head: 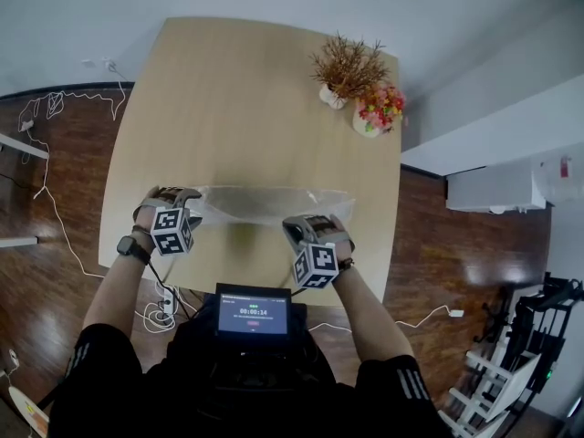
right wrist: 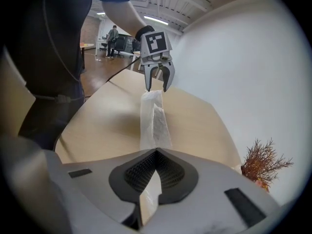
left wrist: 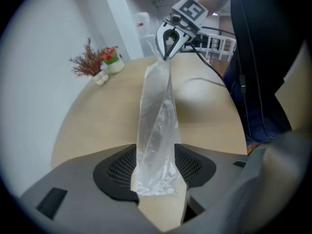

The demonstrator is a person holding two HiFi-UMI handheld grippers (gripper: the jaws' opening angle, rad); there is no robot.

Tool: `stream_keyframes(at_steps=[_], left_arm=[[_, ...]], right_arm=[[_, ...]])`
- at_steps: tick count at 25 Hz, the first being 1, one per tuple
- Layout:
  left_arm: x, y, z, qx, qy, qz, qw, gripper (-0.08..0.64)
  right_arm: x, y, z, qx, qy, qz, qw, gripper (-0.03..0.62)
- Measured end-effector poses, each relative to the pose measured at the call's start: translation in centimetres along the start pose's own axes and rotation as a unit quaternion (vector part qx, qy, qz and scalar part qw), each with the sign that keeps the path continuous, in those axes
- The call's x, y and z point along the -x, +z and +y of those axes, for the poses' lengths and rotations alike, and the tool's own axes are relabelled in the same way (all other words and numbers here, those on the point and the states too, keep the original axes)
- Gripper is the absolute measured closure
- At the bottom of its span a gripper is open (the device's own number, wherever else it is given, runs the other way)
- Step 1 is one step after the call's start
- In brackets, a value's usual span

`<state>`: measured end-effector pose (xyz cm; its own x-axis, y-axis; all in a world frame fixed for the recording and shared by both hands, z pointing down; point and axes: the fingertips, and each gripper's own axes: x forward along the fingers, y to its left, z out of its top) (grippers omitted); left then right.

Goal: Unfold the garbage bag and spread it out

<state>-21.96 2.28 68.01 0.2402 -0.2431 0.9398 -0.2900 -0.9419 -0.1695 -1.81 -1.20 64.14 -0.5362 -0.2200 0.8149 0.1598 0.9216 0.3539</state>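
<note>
**Bag stretched to a strip, width not opened yet**

The garbage bag [head: 265,203] ran as a long, narrow, clear strip across the near part of the table [head: 237,89], strung between the two grippers. It seemed to sit just above the tabletop, though I couldn't tell if it touched.

The right gripper [left wrist: 166,55] had its jaws together, clamped on one end of the bag near the table's near right side. The left gripper [right wrist: 158,87] had its jaws apart near the table's near left edge. The bag's other end lay loose between its pads, unpinched.

Progress, as I judged it: lengthwise unfolding was mostly done, but the bag was bunched and folded across its width. What was left was to grip the loose end, open the layers sideways and lay the bag flat on the table.

Two small plant pots [head: 360,99] stood at the table's far right corner, well apart from the bag.
</note>
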Motion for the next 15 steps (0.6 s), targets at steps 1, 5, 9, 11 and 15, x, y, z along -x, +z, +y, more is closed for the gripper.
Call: stream_keyframes(at_steps=[1, 5, 9, 11, 15], left_arm=[[-0.3, -0.2, -0.7, -0.002, -0.019, 0.006, 0.9998, 0.308], [-1.2, -0.7, -3.1, -0.015, -0.055, 0.018, 0.9982, 0.353], [-1.7, -0.3, -4.7, -0.03, -0.045, 0.006, 0.9985, 0.511], [-1.9, 0.0, -5.2, -0.039, -0.032, 0.004, 0.9987, 0.555], [-1.8, -0.1, -5.3, -0.042, 0.005, 0.007, 0.9991, 0.56]], right_arm=[[0.2, 0.0, 0.3, -0.004, -0.002, -0.001, 1.0, 0.574], [0.5, -0.5, 1.2, -0.023, -0.008, -0.002, 1.0, 0.574], [0.6, -1.5, 2.4, -0.039, -0.01, 0.002, 0.999, 0.574], [0.6, -2.0, 2.8, -0.052, -0.013, 0.004, 0.999, 0.572], [1.2, -2.5, 3.3, -0.079, -0.022, -0.001, 0.997, 0.572]])
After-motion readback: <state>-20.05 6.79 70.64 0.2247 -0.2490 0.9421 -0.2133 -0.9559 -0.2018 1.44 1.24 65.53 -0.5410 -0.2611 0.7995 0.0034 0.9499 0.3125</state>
